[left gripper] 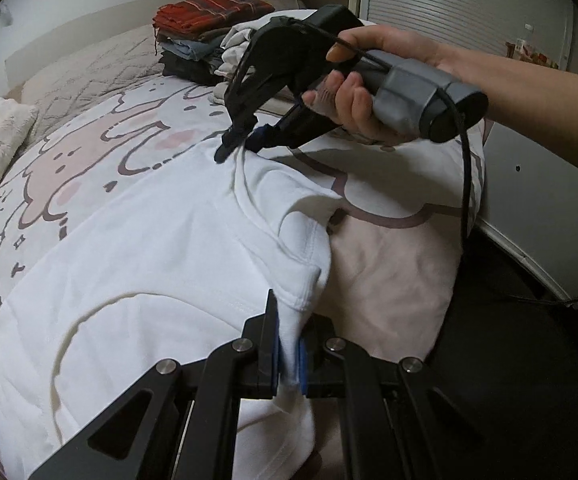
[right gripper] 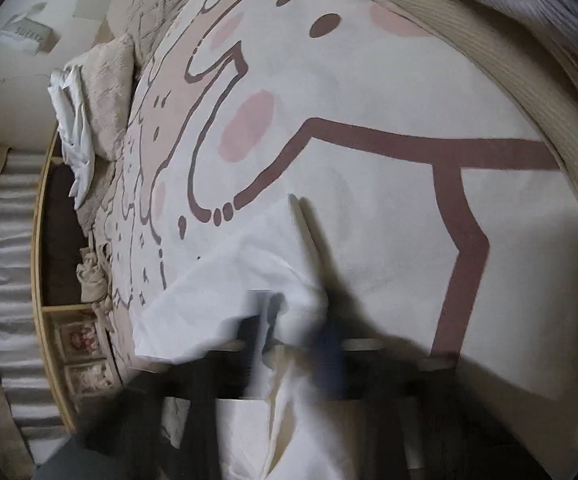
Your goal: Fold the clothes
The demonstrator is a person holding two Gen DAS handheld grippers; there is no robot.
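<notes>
a white t-shirt (left gripper: 137, 248) is spread out on a bed cover (left gripper: 89, 148) printed with pink and brown cartoon shapes. the left gripper (left gripper: 287, 354) is clamped shut on the shirt's near edge, with cloth pinched between its blue pads (left gripper: 301, 364). the right gripper (left gripper: 237, 143) is held in a hand (left gripper: 353, 92) further up the bed and is closed on the shirt's far edge. in the right wrist view the white cloth (right gripper: 249, 280) is seen bunched around the blurred fingers. a stack of folded clothes (left gripper: 205, 36) is sat at the back of the bed, well apart from the shirt.
</notes>
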